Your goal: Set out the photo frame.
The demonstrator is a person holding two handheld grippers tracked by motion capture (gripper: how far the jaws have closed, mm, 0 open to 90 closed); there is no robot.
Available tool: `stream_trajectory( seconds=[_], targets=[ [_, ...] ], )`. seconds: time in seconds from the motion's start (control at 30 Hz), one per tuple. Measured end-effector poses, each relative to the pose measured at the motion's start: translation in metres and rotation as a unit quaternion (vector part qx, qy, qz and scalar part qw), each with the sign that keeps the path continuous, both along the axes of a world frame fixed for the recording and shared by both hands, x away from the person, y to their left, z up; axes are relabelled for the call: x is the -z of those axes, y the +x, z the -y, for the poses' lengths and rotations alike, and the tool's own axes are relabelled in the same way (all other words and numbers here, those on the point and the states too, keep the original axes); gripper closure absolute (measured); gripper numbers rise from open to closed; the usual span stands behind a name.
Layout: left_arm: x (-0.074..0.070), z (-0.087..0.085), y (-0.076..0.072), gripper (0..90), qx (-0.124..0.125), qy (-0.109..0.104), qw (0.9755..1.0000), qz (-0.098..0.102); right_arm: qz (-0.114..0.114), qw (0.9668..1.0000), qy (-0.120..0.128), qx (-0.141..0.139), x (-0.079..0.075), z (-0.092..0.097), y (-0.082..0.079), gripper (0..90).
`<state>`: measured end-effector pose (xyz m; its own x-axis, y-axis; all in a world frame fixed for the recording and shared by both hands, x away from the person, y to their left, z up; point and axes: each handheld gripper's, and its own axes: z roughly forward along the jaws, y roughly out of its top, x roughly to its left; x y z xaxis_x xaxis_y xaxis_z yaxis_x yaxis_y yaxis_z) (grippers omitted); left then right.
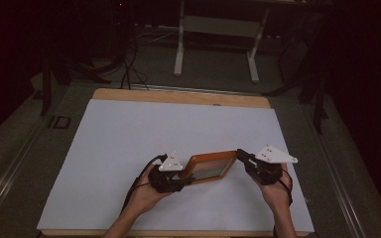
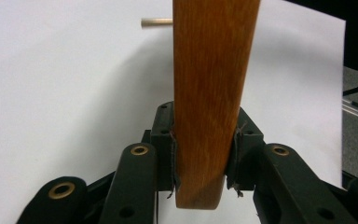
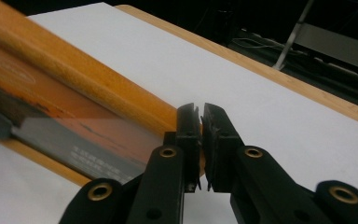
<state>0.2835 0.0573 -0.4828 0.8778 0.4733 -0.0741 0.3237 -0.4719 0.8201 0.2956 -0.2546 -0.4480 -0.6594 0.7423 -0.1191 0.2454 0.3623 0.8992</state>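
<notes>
- Wooden picture frame sits over the near middle of the white sheet on the table, held between my two grippers and tilted, its left end lifted.
- My left gripper is clamped on the frame's left side rail; in the left gripper view the pads press the wood on both faces.
- My right gripper rests at the frame's right corner, jaws nearly together with a thin gap. Whether any wood lies between the pads I cannot tell.
- A small dowel projects beside the rail, likely a stand peg.
- Judgement: carry the load with the left grip, keep the rail square in the pads, and steady the right corner so the glass does not twist or slip.
</notes>
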Motion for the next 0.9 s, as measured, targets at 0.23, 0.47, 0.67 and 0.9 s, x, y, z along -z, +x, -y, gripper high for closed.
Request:
stream_trajectory(
  seconds=[0.23, 0.47, 0.67, 0.9],
  targets=[
    [-0.02, -0.007, 0.006, 69.3, 0.009, -0.014, 0.9999, -0.001, -0.006, 1.0, -0.002, -0.005, 0.002, -0.002, 0.002, 78.2],
    [-0.036, -0.009, 0.012, 69.3, 0.019, -0.013, 0.9997, 0.0, -0.018, 0.9995, 0.014, -0.022, 0.002, 0.0, 0.003, 71.9],
    [-0.046, -0.011, 0.017, 69.3, 0.031, -0.007, 0.9995, -0.001, -0.031, 0.9973, 0.047, -0.048, 0.0, 0.004, 0.004, 69.1],
    [-0.052, -0.012, 0.025, 69.3, 0.037, -0.008, 0.9992, -0.013, -0.042, 0.9961, 0.047, -0.062, 0.001, 0.002, 0.005, 64.6]
  ],
)
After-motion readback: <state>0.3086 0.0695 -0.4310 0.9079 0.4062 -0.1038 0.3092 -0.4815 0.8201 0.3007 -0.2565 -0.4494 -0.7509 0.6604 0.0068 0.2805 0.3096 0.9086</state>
